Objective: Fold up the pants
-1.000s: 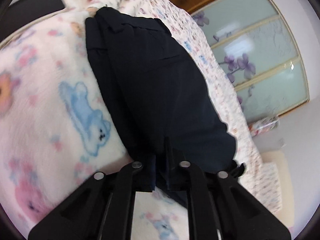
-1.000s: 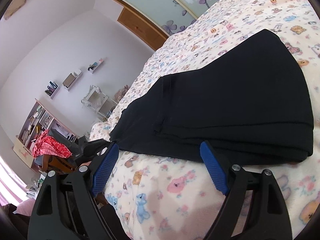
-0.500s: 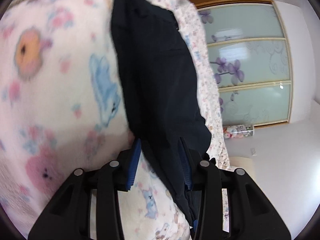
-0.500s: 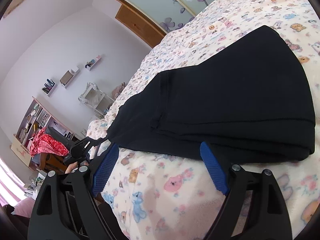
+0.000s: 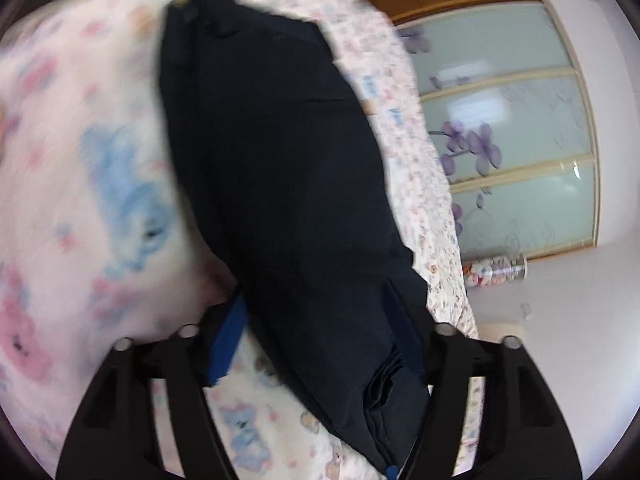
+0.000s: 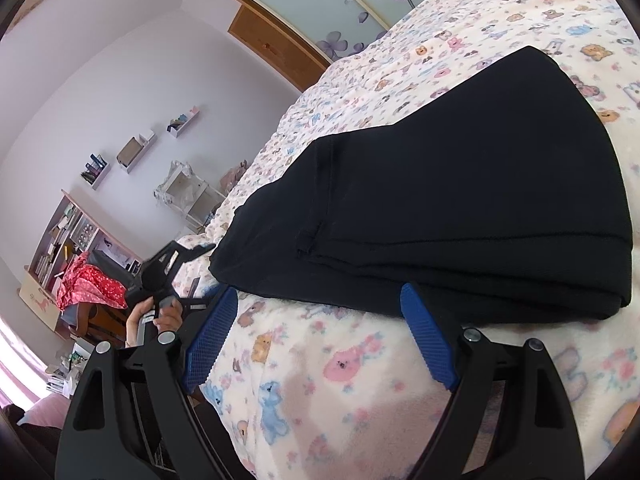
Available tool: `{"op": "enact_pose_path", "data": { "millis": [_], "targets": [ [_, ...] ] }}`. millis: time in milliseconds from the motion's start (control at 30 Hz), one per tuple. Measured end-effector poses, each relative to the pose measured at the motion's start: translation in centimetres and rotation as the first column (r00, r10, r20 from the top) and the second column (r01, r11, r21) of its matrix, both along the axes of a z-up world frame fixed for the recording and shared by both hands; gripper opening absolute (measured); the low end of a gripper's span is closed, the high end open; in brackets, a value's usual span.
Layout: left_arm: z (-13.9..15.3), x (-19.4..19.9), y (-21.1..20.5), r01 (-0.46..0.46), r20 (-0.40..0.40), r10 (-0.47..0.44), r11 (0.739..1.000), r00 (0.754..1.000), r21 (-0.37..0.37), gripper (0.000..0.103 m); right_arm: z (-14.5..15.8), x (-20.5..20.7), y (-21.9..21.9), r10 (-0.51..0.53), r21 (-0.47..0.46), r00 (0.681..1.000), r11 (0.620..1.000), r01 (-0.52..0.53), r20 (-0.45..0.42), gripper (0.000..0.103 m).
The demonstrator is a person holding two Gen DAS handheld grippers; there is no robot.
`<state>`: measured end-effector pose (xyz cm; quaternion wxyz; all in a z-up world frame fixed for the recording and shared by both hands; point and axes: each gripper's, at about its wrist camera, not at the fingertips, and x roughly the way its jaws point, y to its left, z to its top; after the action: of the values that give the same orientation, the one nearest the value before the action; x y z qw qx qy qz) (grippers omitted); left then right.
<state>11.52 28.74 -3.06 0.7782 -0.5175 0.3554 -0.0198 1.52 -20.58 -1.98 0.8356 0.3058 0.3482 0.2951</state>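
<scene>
Dark navy pants [image 6: 460, 200] lie folded in layers on a bed with a cartoon-animal blanket [image 6: 360, 392]. In the left wrist view the pants [image 5: 280, 184] run away from the camera, and the near end lies between the spread fingers of my left gripper [image 5: 320, 340], which is open. My right gripper [image 6: 320, 332] is open and empty, just short of the folded edge, over the blanket. The left gripper also shows in the right wrist view [image 6: 168, 268], held in a hand at the pants' far end.
A wardrobe with frosted flower-print sliding doors [image 5: 512, 152] stands beyond the bed. Wall shelves [image 6: 132, 156], a bookcase [image 6: 60, 240] and a red cloth [image 6: 88, 288] are at the left past the bed's edge. A patterned jar [image 5: 496, 270] stands by the wardrobe.
My left gripper was shut on the pants' end one second ago; it has opened wide and let go. The right gripper has stayed open and nearly still.
</scene>
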Motion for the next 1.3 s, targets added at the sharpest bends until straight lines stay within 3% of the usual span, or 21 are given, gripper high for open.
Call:
{"op": "enact_pose_path", "data": {
  "millis": [100,233,400,667,900,967,1067,1167,1300],
  "targets": [
    [0.6,0.4,-0.2,0.022,0.037,-0.024,0.998,0.999,0.055,0.053,0.0,0.1,0.2,0.006,-0.004,1.000,1.000,-0.006,0.000,0.085],
    [-1.6,0.3,1.7,-0.057,-0.007,0.057,0.997,0.998,-0.053,0.048,-0.1,0.0,0.5,0.017,-0.019,1.000,1.000,-0.017,-0.003,0.085],
    [-3.5,-0.2,4.6,-0.148,-0.040,0.143,0.973,0.989,-0.175,0.039,-0.1,-0.1,0.6,0.018,-0.019,1.000,1.000,-0.018,-0.002,0.085],
    [-2.6,2.1,6.5,-0.193,-0.070,0.186,0.975,0.980,-0.113,0.042,0.0,-0.1,0.9,0.029,-0.038,1.000,0.999,-0.029,0.002,0.085],
    [-3.4,2.8,8.3,-0.235,-0.096,0.223,0.961,0.970,-0.148,0.044,0.0,-0.2,1.0,0.038,-0.046,0.999,0.998,-0.038,0.004,0.085],
    [-3.6,2.7,8.6,-0.253,-0.099,0.239,0.953,0.966,-0.168,0.041,0.0,-0.4,1.1,0.042,-0.048,0.999,0.998,-0.042,0.006,0.085],
    [-2.6,3.1,8.3,-0.222,-0.102,0.213,0.972,0.972,-0.081,0.027,0.2,-0.6,1.2,0.044,-0.047,0.999,0.998,-0.044,0.010,0.085],
    [-0.6,3.0,7.5,-0.185,-0.082,0.186,0.983,0.979,0.016,0.020,0.4,-0.7,0.8,0.040,-0.023,0.999,0.999,-0.040,0.016,0.085],
    [3.9,3.9,5.1,-0.130,-0.013,0.136,0.970,0.991,0.205,0.016,0.8,-1.1,0.2,0.024,0.006,0.999,1.000,-0.025,0.032,0.086]
  ]
}}
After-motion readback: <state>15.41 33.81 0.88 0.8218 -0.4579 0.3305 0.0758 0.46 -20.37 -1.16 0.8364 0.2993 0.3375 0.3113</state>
